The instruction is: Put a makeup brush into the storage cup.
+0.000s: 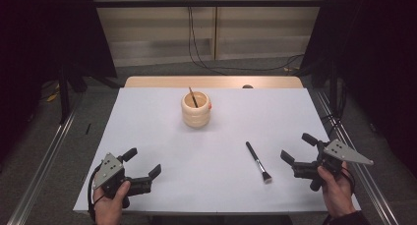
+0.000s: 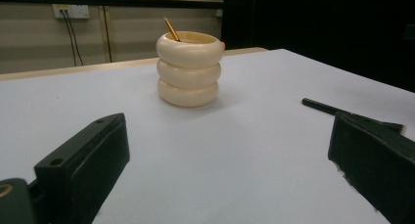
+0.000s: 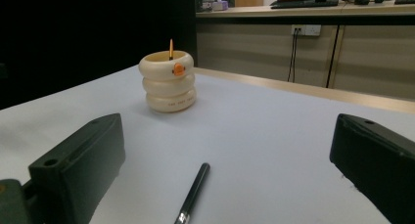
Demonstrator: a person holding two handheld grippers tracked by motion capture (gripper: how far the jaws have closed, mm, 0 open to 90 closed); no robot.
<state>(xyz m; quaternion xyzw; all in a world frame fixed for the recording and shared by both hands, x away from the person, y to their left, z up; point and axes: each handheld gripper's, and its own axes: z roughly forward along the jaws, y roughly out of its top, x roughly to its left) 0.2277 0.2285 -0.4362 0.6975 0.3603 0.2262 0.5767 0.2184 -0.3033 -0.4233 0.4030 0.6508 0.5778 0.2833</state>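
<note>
A cream ringed holder (image 1: 196,109) (image 2: 188,69) (image 3: 168,81) stands on the white table toward the back, with a thin stick (image 1: 193,97) (image 2: 172,29) (image 3: 171,50) leaning inside it. A black-handled brush (image 1: 258,161) (image 2: 325,108) (image 3: 193,192) lies flat at the right front, bristles toward the near edge. My left gripper (image 1: 143,163) rests open at the front left with nothing between its jaws. My right gripper (image 1: 298,149) is open at the front right, just right of the brush and apart from it.
The white table (image 1: 162,136) has a wooden strip (image 1: 214,81) along its far edge. Metal rails (image 1: 42,163) run along both sides on the floor. Dark curtains stand left and right, and cables (image 1: 196,43) hang down the back wall.
</note>
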